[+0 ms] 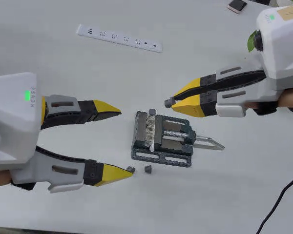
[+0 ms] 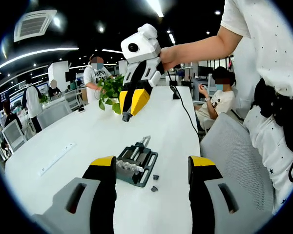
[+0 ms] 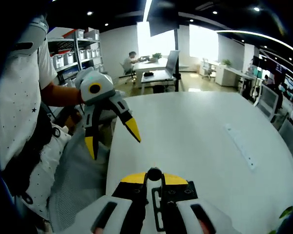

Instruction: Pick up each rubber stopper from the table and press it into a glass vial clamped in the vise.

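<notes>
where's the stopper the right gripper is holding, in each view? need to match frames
Head view: stopper at the tip of the right gripper, above and right of the vise.
Left gripper view: stopper upper centre, at the tip of the yellow jaws above the vise.
Right gripper view: stopper bottom centre, pinched between that view's own jaws.
Shared landmark: the white power strip on the table.

Left gripper sits wide open left of the vise, two loose stoppers by its lower tip. Right gripper pinches a stopper near the vise's far side. Power strip lies further back.
</notes>
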Demonstrator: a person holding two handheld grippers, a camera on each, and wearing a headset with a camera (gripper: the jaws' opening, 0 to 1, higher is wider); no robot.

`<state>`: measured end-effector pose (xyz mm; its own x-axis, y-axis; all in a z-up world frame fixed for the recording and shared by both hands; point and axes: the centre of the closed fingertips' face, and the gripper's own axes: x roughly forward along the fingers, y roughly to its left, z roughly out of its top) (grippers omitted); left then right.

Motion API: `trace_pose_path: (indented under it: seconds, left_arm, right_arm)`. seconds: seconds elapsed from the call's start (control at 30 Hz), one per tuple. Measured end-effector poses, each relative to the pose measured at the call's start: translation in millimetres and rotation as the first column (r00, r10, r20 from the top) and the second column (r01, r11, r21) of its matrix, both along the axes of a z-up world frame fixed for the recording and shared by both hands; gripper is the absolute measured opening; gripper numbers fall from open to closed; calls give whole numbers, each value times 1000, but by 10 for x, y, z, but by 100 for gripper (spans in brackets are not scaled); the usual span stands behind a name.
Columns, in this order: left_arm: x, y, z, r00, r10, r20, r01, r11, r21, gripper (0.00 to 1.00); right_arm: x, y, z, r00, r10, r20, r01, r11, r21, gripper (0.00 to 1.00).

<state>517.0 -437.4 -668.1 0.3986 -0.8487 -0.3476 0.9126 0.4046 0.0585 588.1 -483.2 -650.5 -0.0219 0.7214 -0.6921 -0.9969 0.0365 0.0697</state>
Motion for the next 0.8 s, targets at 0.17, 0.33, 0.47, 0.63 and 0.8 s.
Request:
trace_pose_path:
  seconds: [0.17,0.33,0.47,0.63,0.8]
  left_arm:
    - [4,39,-109,1000,11,-18,-10,1000,11,64]
    - [36,71,-211,999,31,-34,-30,999,12,73]
    - [55,98,-265,998,39,-45,-39,999,6,77]
    - [56,114,-348,998,36,-52,-35,999,17,79]
    - [93,139,-368,998,47,-46,-47,999,3,87]
  right_arm:
    - [121,16,-183,1000,17,-5,-17,994,-104,5]
    - [218,42,-362,1000,28,-13,-30,978,-207,5]
    - [283,41,-545,999,47,-25,-52,956,-287,5]
    - [371,70,-757,997,62,-36,-71,931,-359,5]
    - [427,55,-945,996,72,-49,-86,905,-416,5]
